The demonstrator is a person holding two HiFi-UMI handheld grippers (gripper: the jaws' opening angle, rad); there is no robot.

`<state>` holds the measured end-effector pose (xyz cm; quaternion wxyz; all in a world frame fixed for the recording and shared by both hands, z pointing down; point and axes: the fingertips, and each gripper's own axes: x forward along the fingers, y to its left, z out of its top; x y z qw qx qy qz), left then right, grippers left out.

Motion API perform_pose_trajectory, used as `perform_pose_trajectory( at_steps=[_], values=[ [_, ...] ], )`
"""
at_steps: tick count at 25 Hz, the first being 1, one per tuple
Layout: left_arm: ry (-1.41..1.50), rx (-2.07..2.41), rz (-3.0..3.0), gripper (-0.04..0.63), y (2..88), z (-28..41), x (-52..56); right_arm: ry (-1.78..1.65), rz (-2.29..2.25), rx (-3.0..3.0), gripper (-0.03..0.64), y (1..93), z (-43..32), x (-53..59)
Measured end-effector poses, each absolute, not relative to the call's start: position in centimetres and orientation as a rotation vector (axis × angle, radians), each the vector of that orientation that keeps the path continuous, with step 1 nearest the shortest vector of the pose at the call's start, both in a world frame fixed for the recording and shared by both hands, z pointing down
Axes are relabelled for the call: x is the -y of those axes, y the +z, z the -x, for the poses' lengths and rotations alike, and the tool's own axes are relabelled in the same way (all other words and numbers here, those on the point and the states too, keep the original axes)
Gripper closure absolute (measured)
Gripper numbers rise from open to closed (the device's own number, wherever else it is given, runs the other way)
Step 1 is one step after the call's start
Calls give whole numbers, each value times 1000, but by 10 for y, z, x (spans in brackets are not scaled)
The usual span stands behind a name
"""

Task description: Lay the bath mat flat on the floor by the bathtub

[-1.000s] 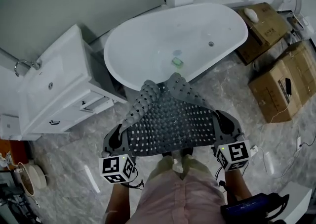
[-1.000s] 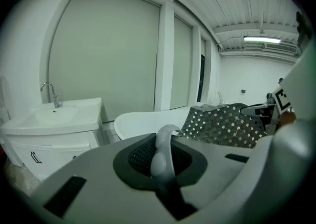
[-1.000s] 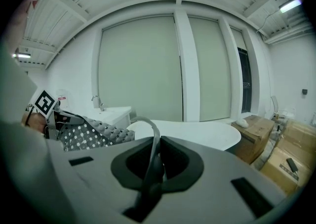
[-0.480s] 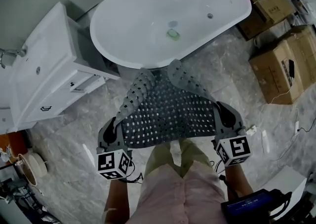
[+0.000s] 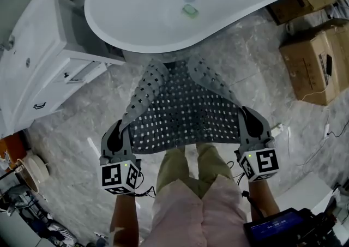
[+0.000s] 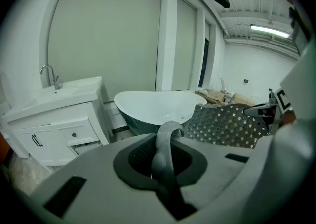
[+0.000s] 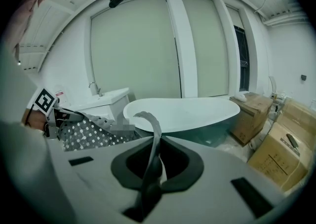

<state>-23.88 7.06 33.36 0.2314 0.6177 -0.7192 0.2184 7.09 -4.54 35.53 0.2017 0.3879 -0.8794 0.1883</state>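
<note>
Two near corners of the bath mat (image 5: 185,115) are pinched, one in the left tongs (image 5: 121,138) and one in the right tongs (image 5: 250,127). Each pair is closed on a fold of the grey rubber, as each gripper view shows. The mat hangs in the air, stretched between them above the person's legs (image 5: 196,164), and slopes down toward the base of the bathtub (image 5: 136,49). Its far edge is curled into two lobes there, and I cannot tell whether that edge touches the floor (image 5: 262,77). The step in hand looks like the lowering. To do it well, bring both tongs down level and together, so the far edge meets the floor just beside the tub first. Then draw back gently so the curled lobes unroll rather than fold under. The feet seem to stand beneath the near edge, so a step back is probably needed. Release only once the near corners lie flat.
</note>
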Motion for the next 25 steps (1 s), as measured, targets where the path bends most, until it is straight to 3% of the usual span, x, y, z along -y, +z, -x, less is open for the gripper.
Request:
perform_pose_trajectory(
  at_steps=[25],
  values=[
    [612, 1998, -1624, 555, 341, 235, -83, 569, -1073, 2462, 591, 372, -85, 40]
  ],
)
